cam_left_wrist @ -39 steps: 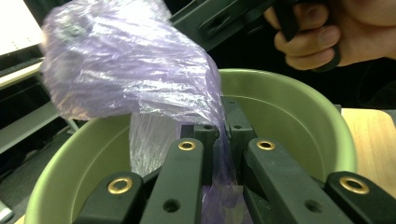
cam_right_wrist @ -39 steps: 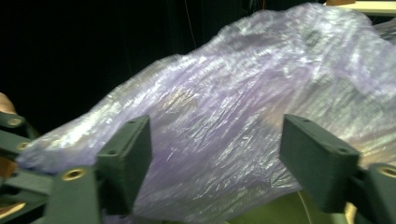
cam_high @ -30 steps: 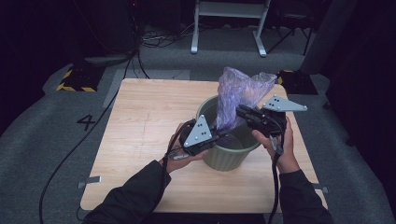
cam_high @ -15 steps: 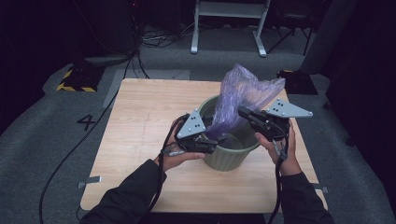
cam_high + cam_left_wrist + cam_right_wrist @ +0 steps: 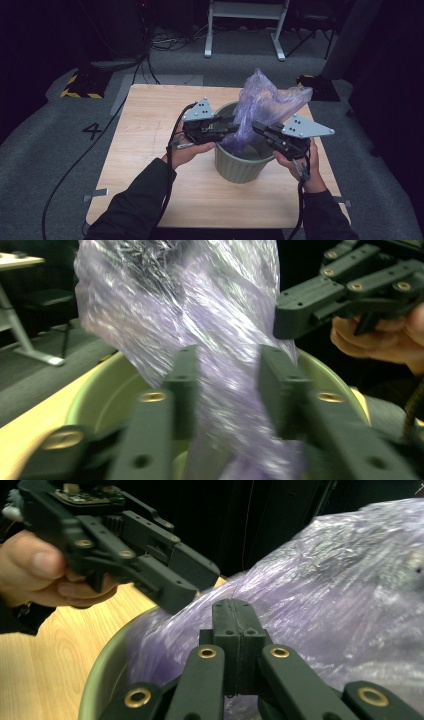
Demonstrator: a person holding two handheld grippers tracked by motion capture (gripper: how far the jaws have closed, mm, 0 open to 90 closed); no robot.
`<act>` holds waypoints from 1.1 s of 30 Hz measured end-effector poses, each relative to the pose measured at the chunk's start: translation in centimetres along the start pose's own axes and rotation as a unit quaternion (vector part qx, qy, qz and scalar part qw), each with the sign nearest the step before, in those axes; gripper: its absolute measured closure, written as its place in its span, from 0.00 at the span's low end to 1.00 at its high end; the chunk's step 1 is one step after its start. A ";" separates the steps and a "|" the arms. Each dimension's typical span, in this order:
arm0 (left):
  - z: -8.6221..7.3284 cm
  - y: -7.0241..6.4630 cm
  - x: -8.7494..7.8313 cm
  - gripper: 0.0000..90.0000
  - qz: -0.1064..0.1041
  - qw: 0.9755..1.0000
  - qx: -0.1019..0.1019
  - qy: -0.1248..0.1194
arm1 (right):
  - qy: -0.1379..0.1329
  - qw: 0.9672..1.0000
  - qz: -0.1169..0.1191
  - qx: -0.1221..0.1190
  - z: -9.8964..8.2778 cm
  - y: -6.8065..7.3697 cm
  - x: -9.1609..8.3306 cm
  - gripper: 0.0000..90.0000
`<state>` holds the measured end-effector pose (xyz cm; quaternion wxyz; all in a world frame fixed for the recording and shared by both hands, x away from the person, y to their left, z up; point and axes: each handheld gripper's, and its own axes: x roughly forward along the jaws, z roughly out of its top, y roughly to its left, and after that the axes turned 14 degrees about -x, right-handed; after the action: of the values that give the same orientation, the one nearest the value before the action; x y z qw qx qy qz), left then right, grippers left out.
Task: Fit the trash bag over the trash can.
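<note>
The left gripper (image 5: 231,126) has just been closing; its jaws stand a little apart with the purple bag (image 5: 262,107) between them, and the blur hides whether the pads press on it. The right gripper (image 5: 259,128) has its jaws together, pinching a fold of the bag's film. The bag rises out of the green bin (image 5: 243,167), which stands on the table (image 5: 145,130) between the two hands. There are two grippers, one bag, one bin and one table.
</note>
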<state>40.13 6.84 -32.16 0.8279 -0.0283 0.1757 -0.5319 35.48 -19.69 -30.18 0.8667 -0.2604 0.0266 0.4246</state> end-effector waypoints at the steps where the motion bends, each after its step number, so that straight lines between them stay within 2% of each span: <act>1: -0.1 -0.1 -0.1 0.84 0.004 1.000 0.007 0.002 | 0.000 1.000 0.001 -0.002 0.0 0.2 -0.1 1.00; 4: -0.4 -0.1 -0.5 0.98 -0.002 1.000 0.017 0.000 | 0.000 1.000 -0.002 -0.006 -0.2 0.6 -0.4 1.00; 8: -0.8 -0.9 -1.2 1.00 -0.001 0.999 0.044 0.000 | -0.009 1.000 0.003 -0.008 -0.6 1.4 -1.0 1.00; 11: -1.4 -1.7 -1.5 1.00 -0.004 0.998 0.064 0.009 | -0.014 1.000 0.008 -0.011 -0.9 2.0 -1.3 1.00; 14: -2.0 -2.3 -1.7 1.00 -0.003 0.998 0.067 0.008 | -0.016 1.000 0.017 -0.009 -1.2 2.4 -1.4 1.00; 15: -2.1 -2.3 -1.7 0.93 0.006 0.998 0.057 -0.002 | -0.013 1.000 0.022 -0.011 -1.3 2.7 -1.4 1.00; 17: -2.0 -2.3 -1.7 0.62 0.009 0.999 0.040 -0.009 | -0.013 0.999 0.028 -0.016 -1.4 3.0 -1.4 1.00; 18: -2.0 -2.3 -1.6 0.47 0.007 0.999 0.035 -0.007 | -0.012 0.999 0.030 -0.017 -1.5 3.3 -1.4 1.00; 20: -2.0 -2.5 -1.3 0.27 -0.004 1.000 0.028 0.006 | -0.012 0.999 0.034 -0.020 -1.5 3.6 -1.5 1.00; 21: -2.0 -2.8 -1.0 0.22 -0.010 0.999 0.035 0.017 | -0.013 0.999 0.034 -0.023 -1.5 3.7 -1.5 1.00; 23: -1.9 -3.0 -0.6 0.20 -0.013 0.999 0.044 0.028 | -0.012 0.999 0.035 -0.030 -1.4 3.9 -1.5 1.00; 24: -1.8 -3.1 -0.3 0.20 -0.011 0.998 0.046 0.036 | -0.013 0.999 0.035 -0.032 -1.4 4.0 -1.5 1.00; 25: -1.8 -3.0 -0.2 0.29 -0.012 0.998 0.047 0.039 | -0.016 0.999 0.037 -0.033 -1.4 4.0 -1.6 1.00; 26: -1.7 -2.8 -0.1 0.43 -0.015 0.998 0.050 0.039 | -0.016 0.999 0.036 -0.032 -1.4 4.0 -1.6 1.00; 29: -1.7 -2.5 0.2 0.71 -0.011 0.997 0.059 0.050 | -0.020 0.999 0.031 -0.029 -1.4 4.1 -1.9 1.00; 31: -1.8 -2.4 0.3 0.85 -0.014 0.996 0.065 0.055 | -0.021 0.999 0.029 -0.029 -1.4 4.2 -2.1 1.00; 33: -1.9 -2.3 0.3 0.95 -0.003 0.996 0.071 0.058 | -0.023 0.999 0.027 -0.031 -1.4 4.3 -2.3 0.98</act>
<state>37.65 5.80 -33.46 0.8144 0.0611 0.1848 -0.5467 31.07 -19.85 -32.57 0.8470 -0.2760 0.0004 0.4543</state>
